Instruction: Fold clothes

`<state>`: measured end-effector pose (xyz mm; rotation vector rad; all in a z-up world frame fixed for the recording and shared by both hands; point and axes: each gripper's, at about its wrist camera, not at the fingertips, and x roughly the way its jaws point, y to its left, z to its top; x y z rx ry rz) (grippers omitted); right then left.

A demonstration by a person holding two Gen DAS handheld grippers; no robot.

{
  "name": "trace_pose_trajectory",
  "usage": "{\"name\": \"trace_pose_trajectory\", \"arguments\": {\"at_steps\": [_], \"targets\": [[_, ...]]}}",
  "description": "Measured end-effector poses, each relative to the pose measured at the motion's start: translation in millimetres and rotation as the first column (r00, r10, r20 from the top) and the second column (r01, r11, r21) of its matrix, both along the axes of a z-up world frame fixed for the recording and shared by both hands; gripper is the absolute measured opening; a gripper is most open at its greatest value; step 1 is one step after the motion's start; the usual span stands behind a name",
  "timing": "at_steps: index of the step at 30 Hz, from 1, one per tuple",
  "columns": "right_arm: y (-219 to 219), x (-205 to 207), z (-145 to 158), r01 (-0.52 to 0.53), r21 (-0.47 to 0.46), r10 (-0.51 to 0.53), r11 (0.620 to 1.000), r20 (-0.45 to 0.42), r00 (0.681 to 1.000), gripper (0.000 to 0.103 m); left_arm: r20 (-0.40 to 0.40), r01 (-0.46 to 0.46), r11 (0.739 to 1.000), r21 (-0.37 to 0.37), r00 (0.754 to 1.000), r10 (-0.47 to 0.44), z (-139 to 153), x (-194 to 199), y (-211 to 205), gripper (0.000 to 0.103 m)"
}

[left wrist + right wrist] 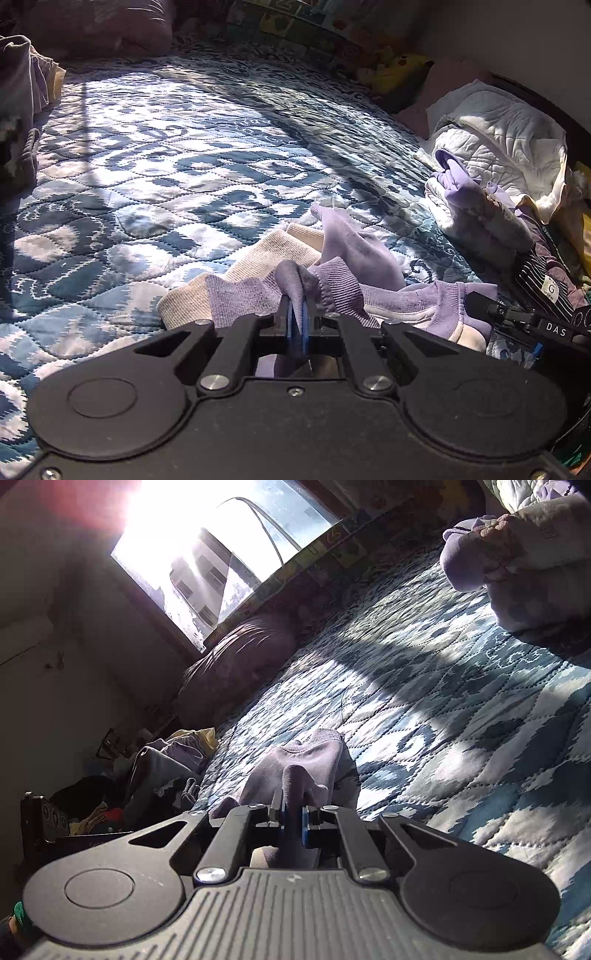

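While both tongs, left (295, 314) and right (293, 808), are pinching the purple garment (354, 251) closed, keeping it taut over the bed (184, 166) is helping.

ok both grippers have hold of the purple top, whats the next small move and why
Probably draw the two grippers apart to pull the fabric taut. The left gripper and the right gripper are each shut on a pinch of the purple garment, which is bunched in a crumpled heap on the quilt, so it likely needs spreading flat before any fold.
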<state>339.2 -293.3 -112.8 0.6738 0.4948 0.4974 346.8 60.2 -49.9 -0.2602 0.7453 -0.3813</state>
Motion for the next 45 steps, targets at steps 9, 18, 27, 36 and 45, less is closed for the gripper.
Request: {"name": "trace_pose_trajectory", "arguments": {"at_steps": [9, 18, 27, 36, 45], "targets": [[-6.6, -75.2, 16.2, -0.091, 0.092, 0.089, 0.992, 0.027, 0.996, 0.009, 0.083, -0.061, 0.997, -0.047, 0.994, 0.065, 35.0, -115.5, 6.7, 0.002], [7.8, -170.9, 4.1, -0.156, 0.029, 0.157, 0.987, -0.084, 0.984, 0.010, 0.023, -0.138, 0.990, -0.013, 0.990, 0.139, 16.1, -217.6, -1.4, 0.002], [-2.2, -235.3, -3.7, -0.187, -0.029, 0.179, 0.982, -0.168, 0.969, 0.026, -0.130, -0.140, 0.990, 0.034, 0.981, 0.143, -18.5, -277.1, 5.6, 0.002], [-28.3, -233.2, -16.2, -0.009, 0.083, 0.026, 0.996, -0.198, 0.980, 0.060, -0.177, -0.271, 0.948, -0.165, 0.954, 0.241, -20.4, -282.3, 19.3, 0.047], [18.5, -210.6, -31.0, -0.024, -0.172, -0.008, 0.985, -0.179, 0.984, 0.011, -0.152, -0.261, 0.962, 0.076, 0.951, 0.270, -61.9, -263.6, -17.2, 0.005]]}}
